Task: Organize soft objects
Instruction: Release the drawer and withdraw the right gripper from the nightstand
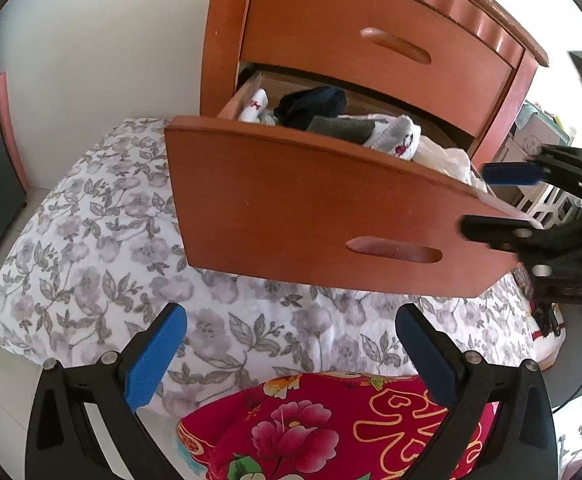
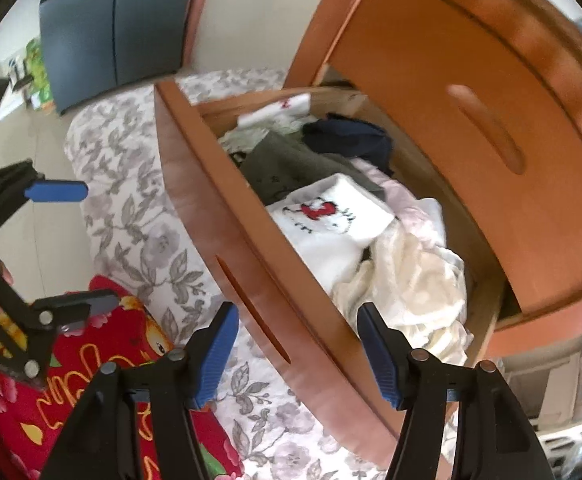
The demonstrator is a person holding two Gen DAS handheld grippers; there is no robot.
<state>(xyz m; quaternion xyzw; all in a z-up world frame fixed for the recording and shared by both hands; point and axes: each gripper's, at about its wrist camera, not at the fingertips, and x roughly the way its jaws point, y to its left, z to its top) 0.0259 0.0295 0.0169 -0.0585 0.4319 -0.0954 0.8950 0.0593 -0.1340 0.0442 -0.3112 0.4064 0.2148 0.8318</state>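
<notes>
The open drawer is showing smooth, semi-glossy orange wood; the socks inside are looking like soft knit, the floral quilt like matt cotton.

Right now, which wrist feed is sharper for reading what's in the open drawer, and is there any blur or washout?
Left wrist view: sharp, drawer front crisp, white wall somewhat washed out, strong fisheye bending. Right wrist view: motion blur smears the closed upper drawer and the cream cloth; the red-print white sock stays readable.
</notes>
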